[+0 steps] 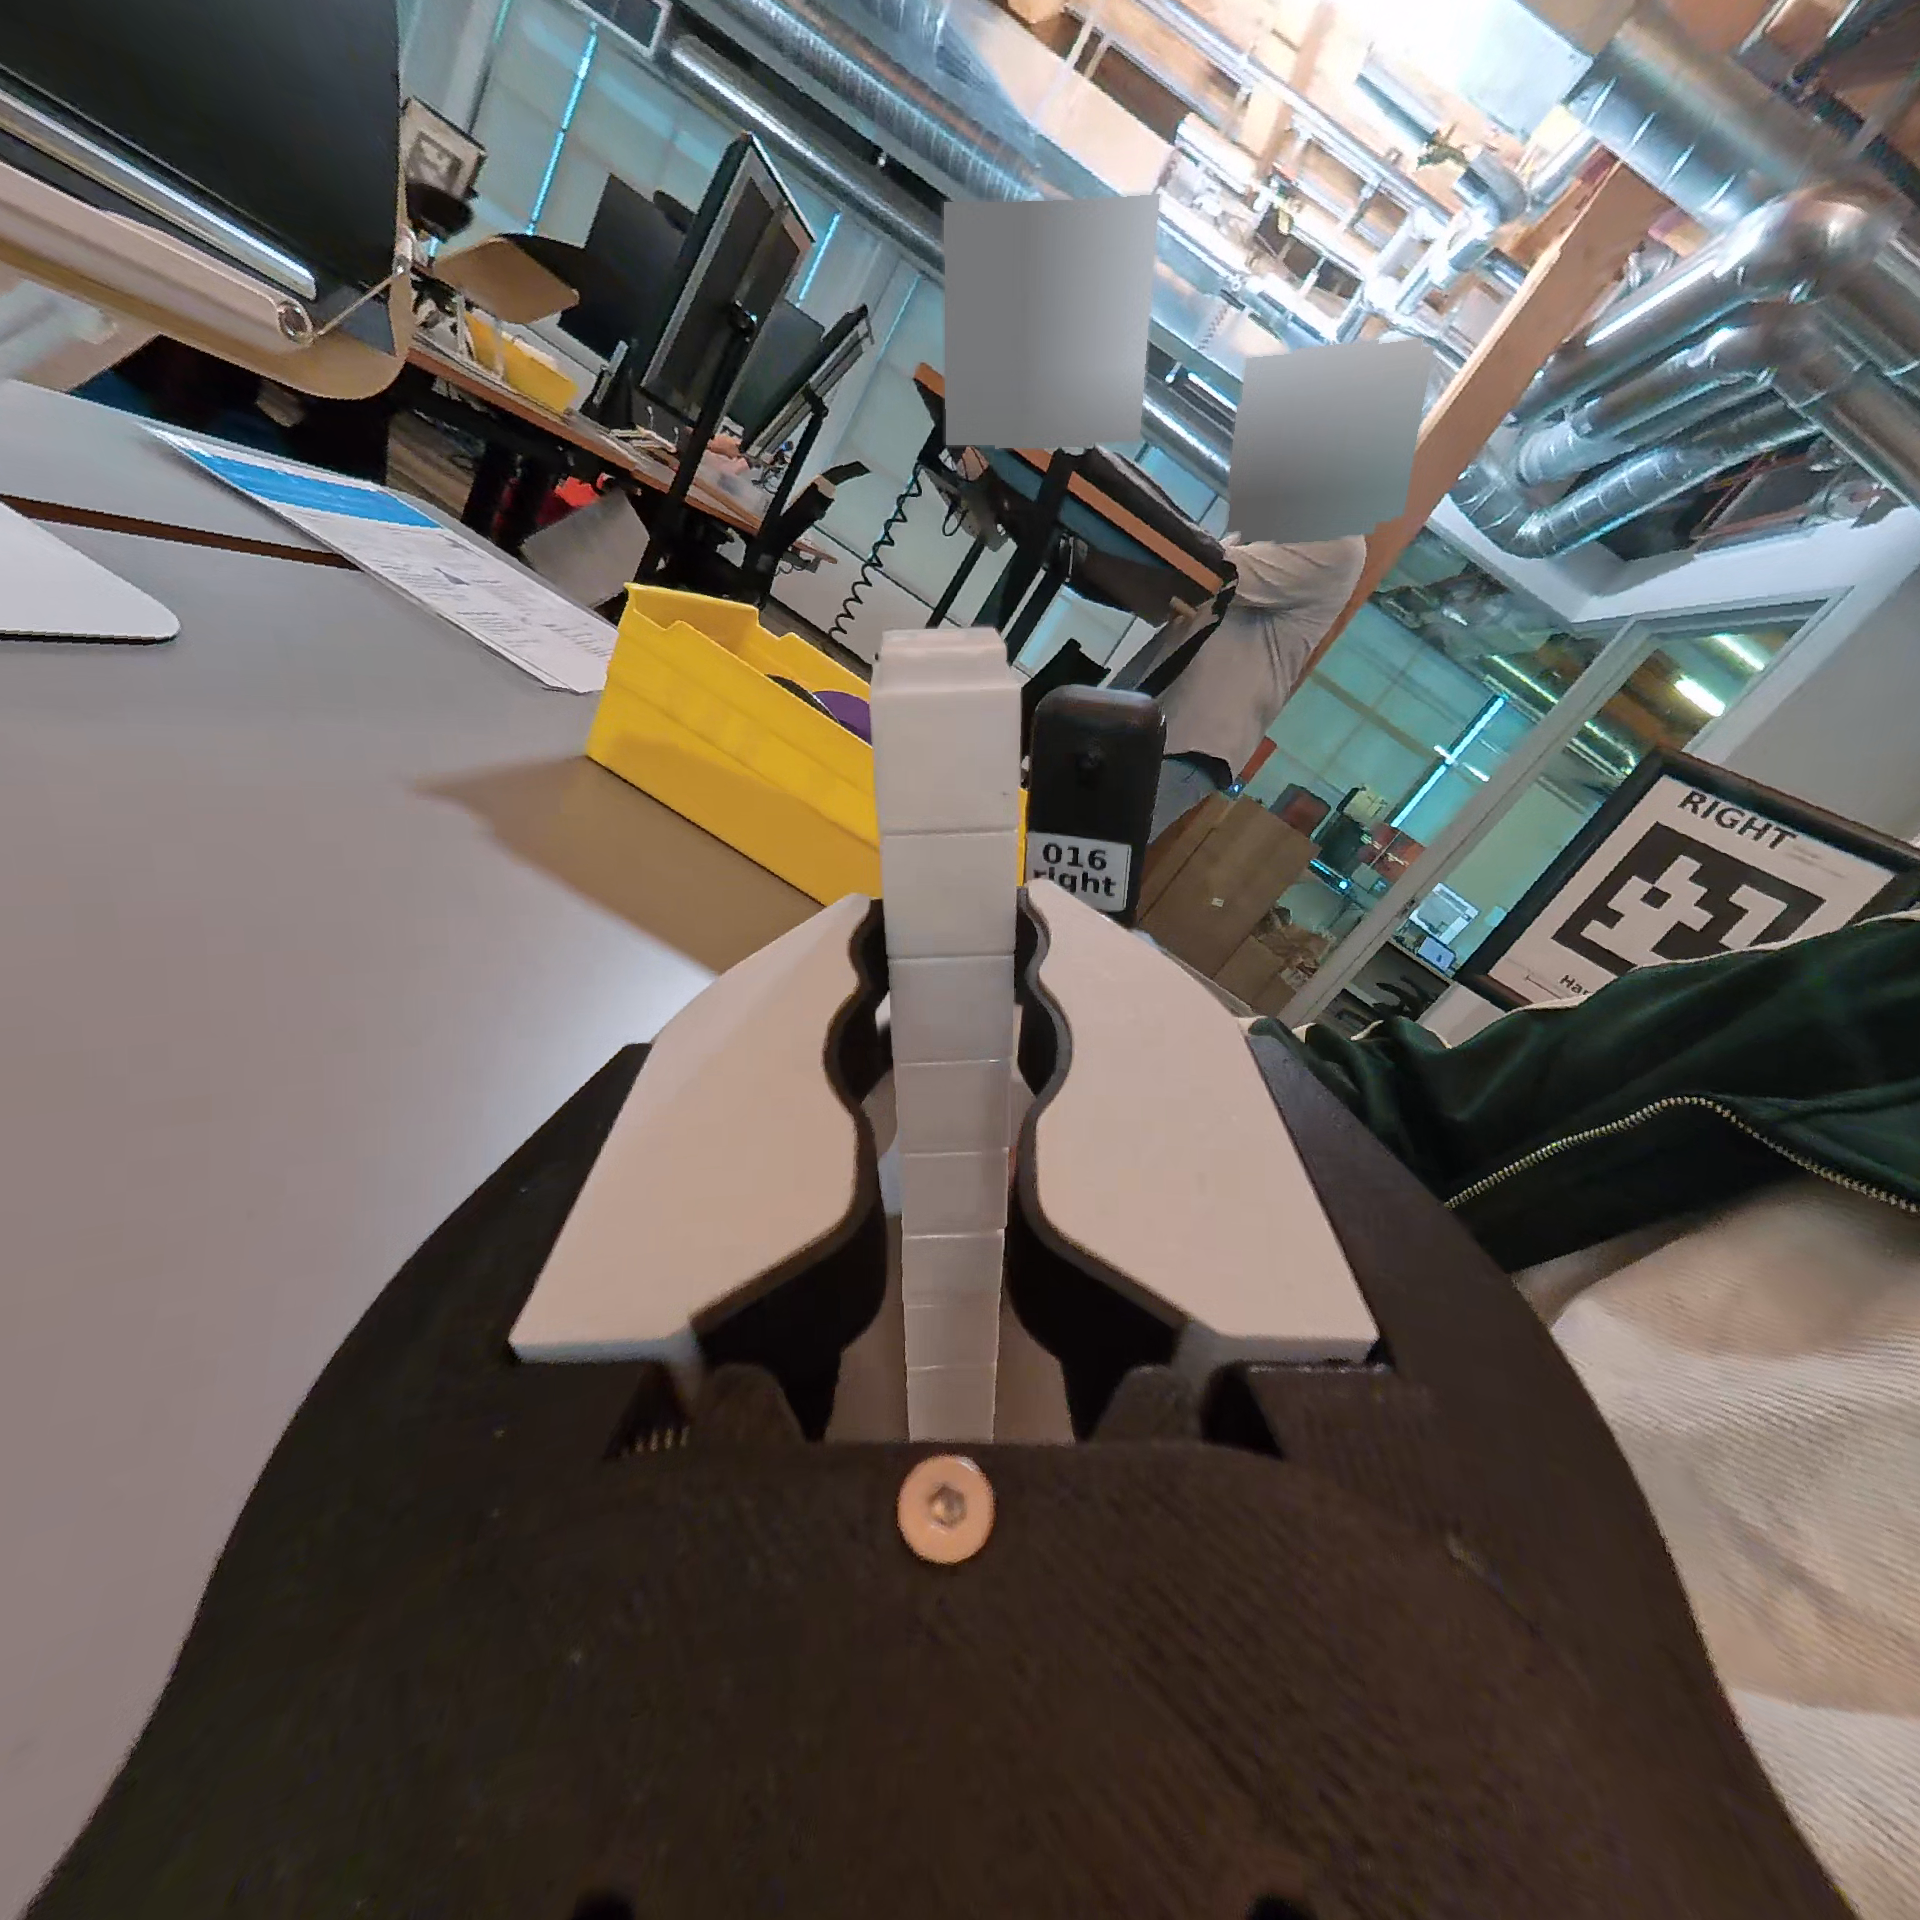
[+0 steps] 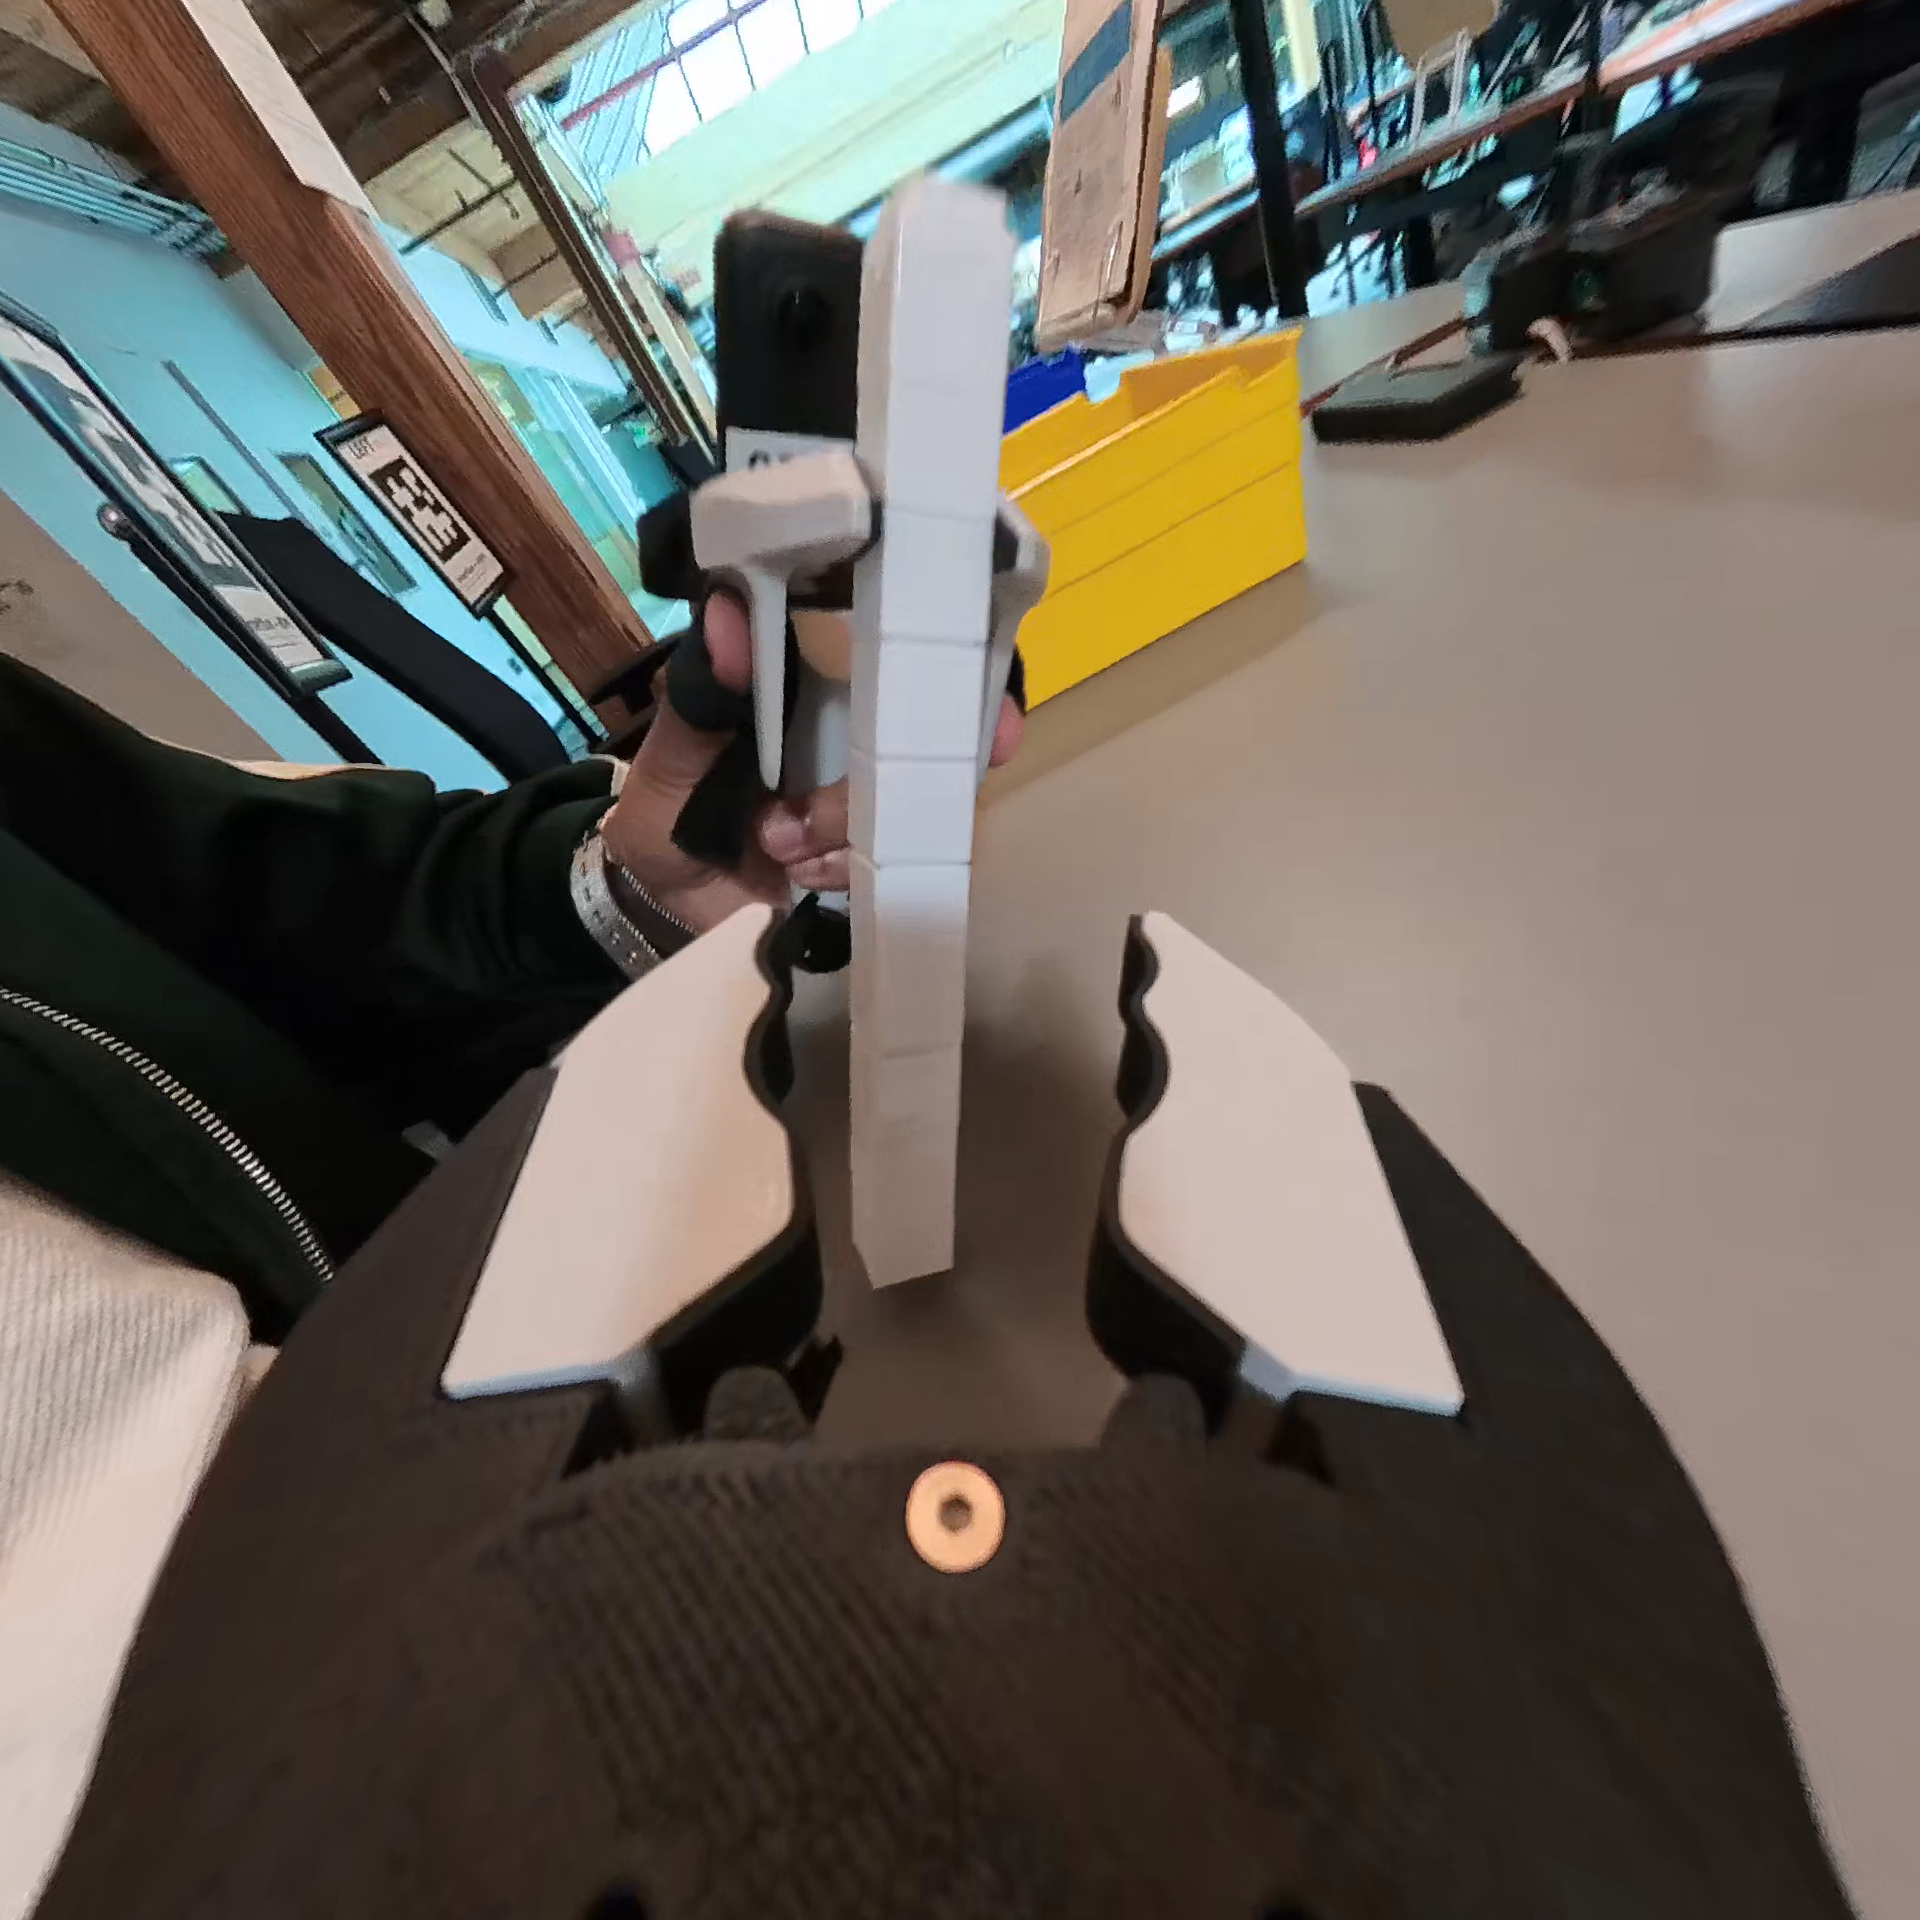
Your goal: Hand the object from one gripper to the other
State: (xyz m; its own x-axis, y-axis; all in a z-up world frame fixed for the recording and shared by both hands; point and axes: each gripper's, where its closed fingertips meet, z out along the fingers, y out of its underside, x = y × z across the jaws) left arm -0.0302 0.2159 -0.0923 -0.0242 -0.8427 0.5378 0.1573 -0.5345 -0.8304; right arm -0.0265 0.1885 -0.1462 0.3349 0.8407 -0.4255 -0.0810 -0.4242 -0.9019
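Observation:
A long white bar made of stacked blocks (image 1: 940, 748) stands upright between the fingers of my left gripper (image 1: 945, 914), which is shut on it around its middle. In the right wrist view the same bar (image 2: 920, 727) hangs down from the left gripper (image 2: 925, 530), which a hand holds farther off. The bar's lower end sits in the gap of my right gripper (image 2: 954, 920). The right gripper is open, with space on both sides of the bar. In the left wrist view only the right gripper's black camera body (image 1: 1096, 790) shows behind the bar.
A yellow bin (image 1: 727, 748) (image 2: 1164, 499) stands on the grey table (image 1: 260, 1039) (image 2: 1558, 831) behind the bar, with a blue bin (image 2: 1044, 379) beyond it. A printed sheet (image 1: 416, 551) and a black flat object (image 2: 1413, 400) lie farther back. A dark green sleeve (image 2: 260, 914) is at the left. One gripper's finger ends stand about 6 centimeters off the other's.

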